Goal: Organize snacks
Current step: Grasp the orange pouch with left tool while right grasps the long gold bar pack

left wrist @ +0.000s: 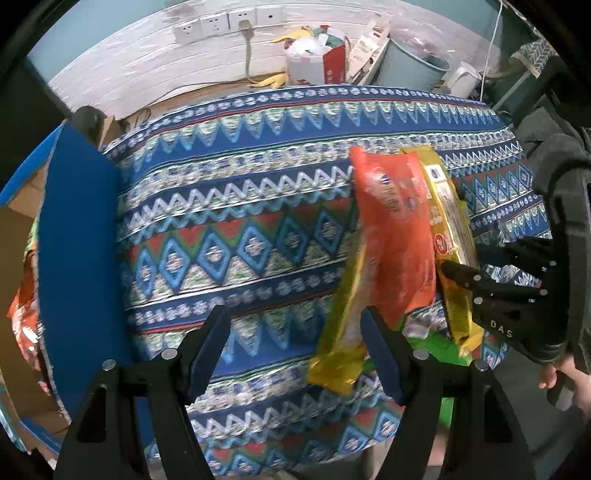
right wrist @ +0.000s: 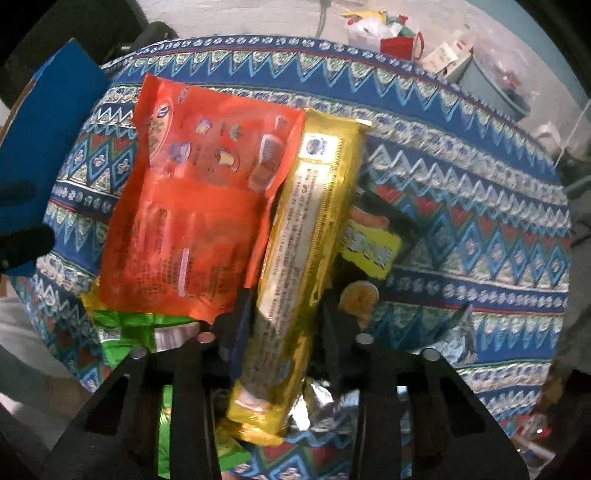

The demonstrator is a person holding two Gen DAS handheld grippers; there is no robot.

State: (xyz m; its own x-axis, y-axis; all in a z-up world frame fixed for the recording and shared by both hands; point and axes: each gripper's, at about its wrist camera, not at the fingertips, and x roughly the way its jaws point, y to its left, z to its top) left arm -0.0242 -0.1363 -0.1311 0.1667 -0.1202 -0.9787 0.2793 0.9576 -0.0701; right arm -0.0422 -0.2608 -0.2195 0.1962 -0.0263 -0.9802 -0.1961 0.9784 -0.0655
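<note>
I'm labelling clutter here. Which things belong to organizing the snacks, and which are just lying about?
Job:
- orange bag
- gold packet, gripped by the right tongs
- green packet
- yellow pack
- blue box
- left tongs, open

Lying about:
- wall sockets
- red-and-white bag
- teal bin
- white kettle

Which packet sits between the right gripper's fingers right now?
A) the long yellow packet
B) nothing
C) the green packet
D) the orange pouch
A: in the right wrist view the long yellow packet runs lengthwise between the fingers of the right gripper, which are closed on it; the orange pouch lies beside it, outside the fingers.
</note>
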